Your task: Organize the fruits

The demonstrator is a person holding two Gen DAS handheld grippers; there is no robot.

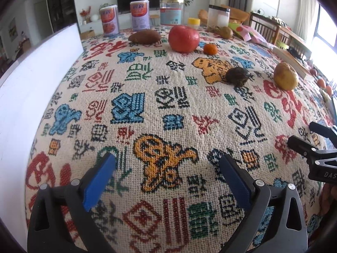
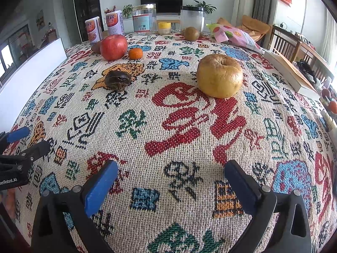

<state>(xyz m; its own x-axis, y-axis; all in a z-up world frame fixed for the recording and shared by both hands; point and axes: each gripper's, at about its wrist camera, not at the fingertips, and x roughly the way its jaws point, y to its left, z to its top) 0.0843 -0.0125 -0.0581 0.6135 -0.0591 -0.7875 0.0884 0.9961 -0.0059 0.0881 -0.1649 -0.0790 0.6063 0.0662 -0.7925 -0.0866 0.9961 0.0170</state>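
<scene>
The right hand-held gripper (image 2: 168, 186) is seen at the bottom, its blue pads spread wide with nothing between them, above the patterned cloth (image 2: 189, 126) covering the surface. A wrinkled yellow apple (image 2: 219, 76) is set ahead, slightly to the right. A dark shrivelled fruit (image 2: 118, 79) lies to the left, well apart from it. Farther back, a red apple (image 2: 113, 47) is flanked by a small orange (image 2: 135, 53). The left hand-held gripper (image 2: 25, 142) is glimpsed at the left edge.
</scene>
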